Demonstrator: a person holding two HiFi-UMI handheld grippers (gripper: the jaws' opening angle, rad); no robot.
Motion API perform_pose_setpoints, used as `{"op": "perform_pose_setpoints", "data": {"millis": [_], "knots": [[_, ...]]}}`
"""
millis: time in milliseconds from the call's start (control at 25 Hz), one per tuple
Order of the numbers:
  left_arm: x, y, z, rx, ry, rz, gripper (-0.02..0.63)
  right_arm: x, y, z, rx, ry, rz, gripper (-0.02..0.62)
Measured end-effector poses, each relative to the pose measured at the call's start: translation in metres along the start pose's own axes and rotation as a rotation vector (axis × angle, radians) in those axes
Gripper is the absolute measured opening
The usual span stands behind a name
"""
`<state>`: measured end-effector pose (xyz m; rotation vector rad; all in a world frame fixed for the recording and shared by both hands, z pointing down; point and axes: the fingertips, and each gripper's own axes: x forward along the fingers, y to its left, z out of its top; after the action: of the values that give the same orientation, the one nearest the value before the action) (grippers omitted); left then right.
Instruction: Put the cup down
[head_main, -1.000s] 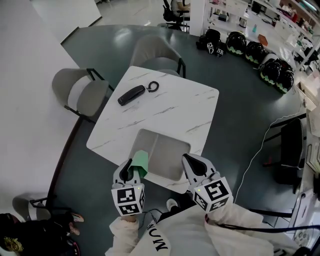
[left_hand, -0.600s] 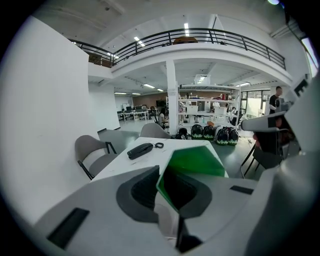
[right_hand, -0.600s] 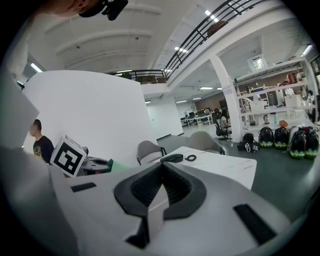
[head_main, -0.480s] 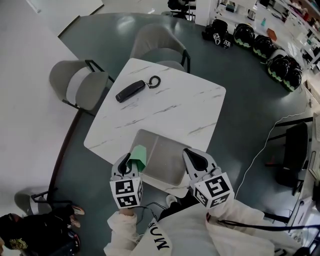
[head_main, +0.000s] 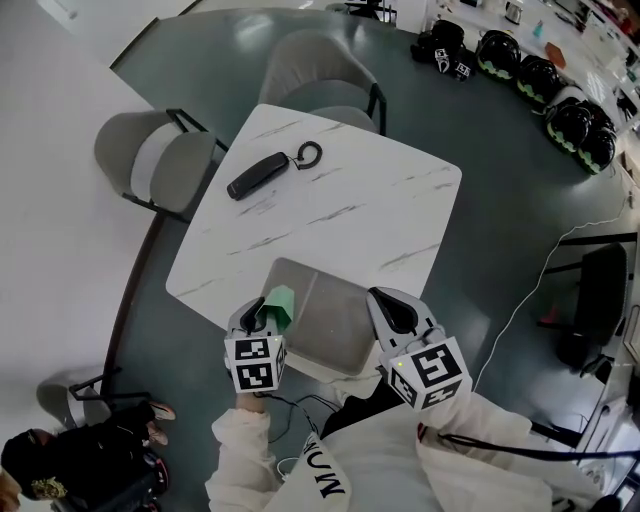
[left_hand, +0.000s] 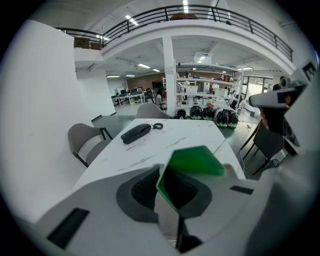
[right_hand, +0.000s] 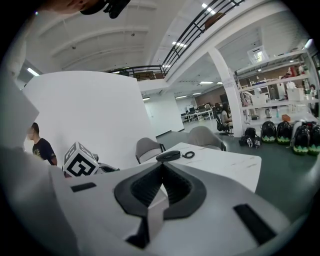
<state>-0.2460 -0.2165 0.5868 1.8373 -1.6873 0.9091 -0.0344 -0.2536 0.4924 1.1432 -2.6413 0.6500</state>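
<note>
My left gripper is shut on a green cup, one jaw inside it and one outside. The cup hangs tilted over the left edge of a grey tray at the near edge of the white marble table. The left gripper view has the green cup close up between the jaws of the left gripper, open mouth toward the camera. To the right, my right gripper hovers over the tray's right side. The right gripper is shut with nothing in it.
A black handset with a ring lies at the table's far left. Two grey chairs stand at the left and far sides. Black helmets line the floor at the back right. A person is at the lower left.
The left gripper has come down with the green cup, closer to the tray's left edge. The right gripper shifted slightly lower over the tray. Both grips are unchanged.
</note>
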Motion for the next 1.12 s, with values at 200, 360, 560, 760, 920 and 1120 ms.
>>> {"op": "perform_pose_setpoints", "data": {"millis": [200,360,560,760,920,1120], "knots": [[0.032,0.002,-0.008,0.040,0.096,-0.031,0.037,0.004,-0.016,-0.006,0.020,0.020,-0.018,0.005],[0.050,0.004,-0.012,0.078,0.143,-0.046,0.037,0.005,-0.025,-0.011,0.029,0.033,-0.029,0.005],[0.067,0.002,-0.016,0.102,0.180,-0.065,0.037,0.005,-0.033,-0.020,0.047,0.046,-0.037,0.005],[0.079,-0.002,-0.023,0.130,0.215,-0.074,0.037,0.004,-0.036,-0.022,0.049,0.051,-0.040,0.005],[0.086,0.000,-0.027,0.137,0.255,-0.080,0.037,0.003,-0.038,-0.026,0.055,0.058,-0.043,0.005],[0.095,0.002,-0.029,0.120,0.295,-0.110,0.037,0.004,-0.041,-0.027,0.056,0.058,-0.046,0.005]]}}
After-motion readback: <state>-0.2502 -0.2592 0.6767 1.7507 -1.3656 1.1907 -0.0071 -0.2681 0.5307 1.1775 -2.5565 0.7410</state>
